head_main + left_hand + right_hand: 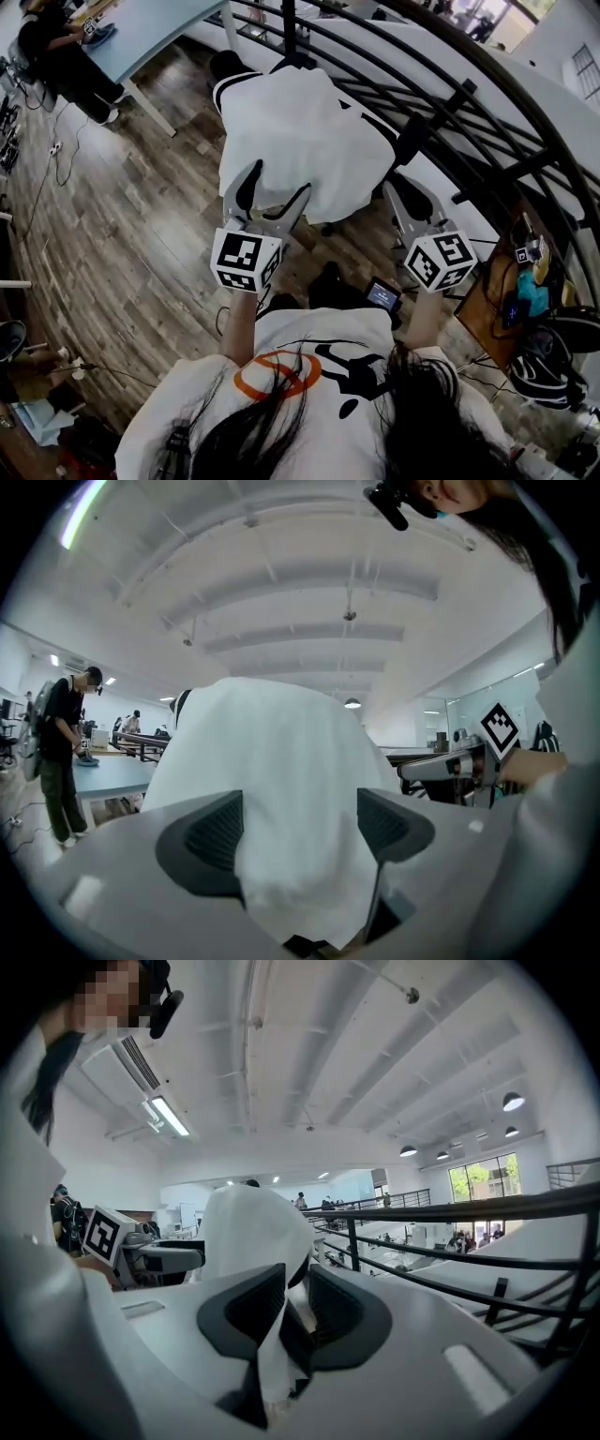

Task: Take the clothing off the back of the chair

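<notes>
A white garment (300,141) with black trim hangs over the back of a chair, which it almost fully hides; only a dark top part (228,64) shows. My left gripper (277,192) is at the garment's lower left edge. In the left gripper view the left gripper (300,827) stands open, with the white cloth (272,789) hanging loose between its wide-set pads. My right gripper (405,192) is at the lower right edge. In the right gripper view the right gripper (292,1312) is shut, pinching a fold of the white cloth (253,1232).
A black metal railing (450,103) curves close behind and to the right of the chair. A pale blue table (150,28) stands at the upper left with a person (56,56) beside it. A small desk with cables (525,281) is at the right. Wood floor (141,216) lies to the left.
</notes>
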Available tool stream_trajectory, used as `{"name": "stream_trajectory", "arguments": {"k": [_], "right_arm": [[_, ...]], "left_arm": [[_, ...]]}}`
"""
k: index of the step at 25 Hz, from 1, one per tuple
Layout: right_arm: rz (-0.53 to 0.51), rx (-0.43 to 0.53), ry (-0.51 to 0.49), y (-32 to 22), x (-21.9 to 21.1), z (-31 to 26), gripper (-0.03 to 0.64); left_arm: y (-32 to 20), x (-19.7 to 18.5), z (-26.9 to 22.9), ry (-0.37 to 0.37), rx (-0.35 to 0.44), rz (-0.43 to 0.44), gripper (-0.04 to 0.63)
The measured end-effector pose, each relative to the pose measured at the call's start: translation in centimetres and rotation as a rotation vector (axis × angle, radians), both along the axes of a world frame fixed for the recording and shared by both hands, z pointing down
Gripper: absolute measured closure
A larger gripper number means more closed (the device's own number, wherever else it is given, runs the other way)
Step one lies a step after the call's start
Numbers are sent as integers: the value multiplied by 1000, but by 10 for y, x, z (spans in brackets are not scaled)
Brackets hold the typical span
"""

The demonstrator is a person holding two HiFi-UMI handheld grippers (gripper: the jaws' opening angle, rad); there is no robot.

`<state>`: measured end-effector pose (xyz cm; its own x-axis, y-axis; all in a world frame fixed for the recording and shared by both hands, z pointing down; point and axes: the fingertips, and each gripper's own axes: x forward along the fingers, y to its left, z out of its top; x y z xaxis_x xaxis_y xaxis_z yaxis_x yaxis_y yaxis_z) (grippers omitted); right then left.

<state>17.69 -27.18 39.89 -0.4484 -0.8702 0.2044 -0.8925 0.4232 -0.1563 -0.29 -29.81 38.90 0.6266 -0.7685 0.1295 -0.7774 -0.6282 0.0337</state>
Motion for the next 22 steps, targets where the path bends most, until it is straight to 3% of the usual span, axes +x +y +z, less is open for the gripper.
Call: {"name": "stream_trajectory", "arguments": {"k": [6,11,15,22], "right_arm": [[-170,-17,-35,-32,22,6,426],[-249,-18,-59,-63,42,14,379],[-373,-31,-53,-88,39,19,328],[-736,-35,26,-118,-5,34,171]], "left_arm": [[-16,10,3,-18,-24,-70,222],[-25,3,4,-33,-34,-188,256],[-30,-5,1,-32,-50,-286,270],[-38,-5,-3,-1,-60,-348,416]]}}
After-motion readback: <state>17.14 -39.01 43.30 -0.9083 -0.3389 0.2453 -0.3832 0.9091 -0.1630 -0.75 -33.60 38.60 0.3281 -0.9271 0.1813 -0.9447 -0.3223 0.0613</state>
